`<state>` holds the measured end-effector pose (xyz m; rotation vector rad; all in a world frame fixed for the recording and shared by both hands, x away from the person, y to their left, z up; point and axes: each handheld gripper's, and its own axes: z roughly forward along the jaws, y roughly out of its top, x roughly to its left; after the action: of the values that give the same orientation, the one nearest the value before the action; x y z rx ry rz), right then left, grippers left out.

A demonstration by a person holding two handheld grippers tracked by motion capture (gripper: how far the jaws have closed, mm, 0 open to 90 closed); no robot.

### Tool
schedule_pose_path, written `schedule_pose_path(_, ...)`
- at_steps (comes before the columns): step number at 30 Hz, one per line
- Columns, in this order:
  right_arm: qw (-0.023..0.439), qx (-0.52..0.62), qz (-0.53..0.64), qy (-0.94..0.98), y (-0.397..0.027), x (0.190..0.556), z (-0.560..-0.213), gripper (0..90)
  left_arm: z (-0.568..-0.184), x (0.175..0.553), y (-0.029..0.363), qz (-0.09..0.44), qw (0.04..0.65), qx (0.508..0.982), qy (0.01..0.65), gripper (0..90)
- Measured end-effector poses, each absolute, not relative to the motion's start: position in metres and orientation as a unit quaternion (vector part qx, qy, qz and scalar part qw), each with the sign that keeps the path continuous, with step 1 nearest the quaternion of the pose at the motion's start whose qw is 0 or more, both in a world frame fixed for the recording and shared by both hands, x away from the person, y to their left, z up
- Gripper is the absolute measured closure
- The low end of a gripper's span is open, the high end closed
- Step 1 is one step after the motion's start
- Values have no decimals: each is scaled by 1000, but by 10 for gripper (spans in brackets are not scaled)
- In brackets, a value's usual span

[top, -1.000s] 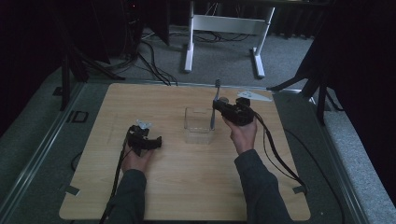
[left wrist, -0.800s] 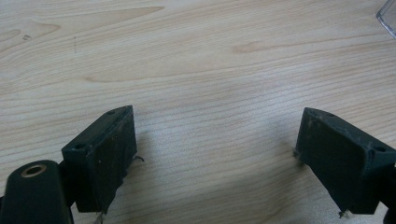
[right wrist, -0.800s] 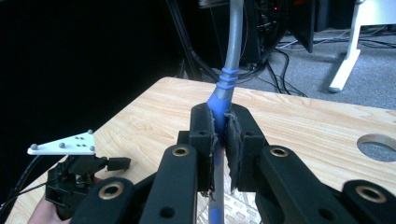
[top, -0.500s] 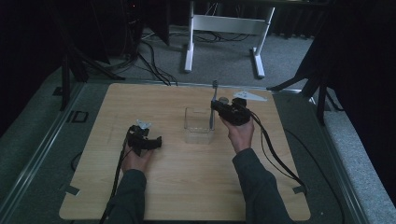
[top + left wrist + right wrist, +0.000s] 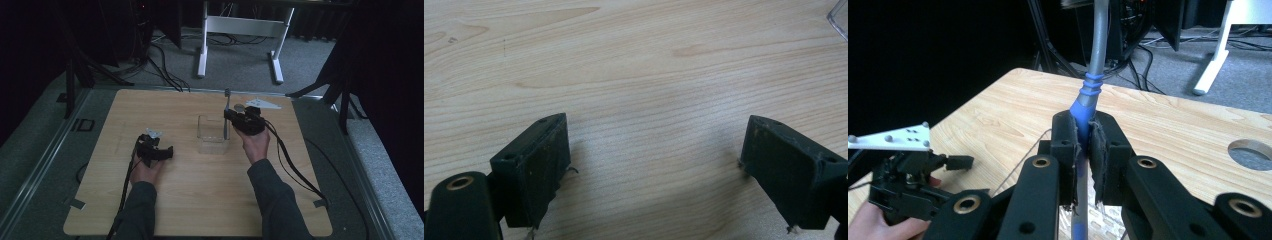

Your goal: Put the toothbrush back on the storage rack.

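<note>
Blue-handled tool point(image 5: 1087, 100) upright between right tongs point(image 5: 1083, 150), clamped.

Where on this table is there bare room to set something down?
Free: near edge between the forearms; far left, beyond the left gripper. Crowded: around the clear box, where the right gripper holds a tool.

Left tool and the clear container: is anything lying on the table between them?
No. In the high view, only bare wooden tabletop lies between the left tool and the clear container.
</note>
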<state>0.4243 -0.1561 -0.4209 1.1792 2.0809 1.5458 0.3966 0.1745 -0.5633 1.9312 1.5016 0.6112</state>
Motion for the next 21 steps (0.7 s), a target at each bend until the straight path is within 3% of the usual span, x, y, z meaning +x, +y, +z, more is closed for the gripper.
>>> schedule_pose_path(17,157,380,485,772,-144,424,-437,805,-563,397,174,231,305,729,567,124)
schedule_pose_path(21,144,368,477,785,-143,423,-440,698,-563,397,175,230,304,730,567,124)
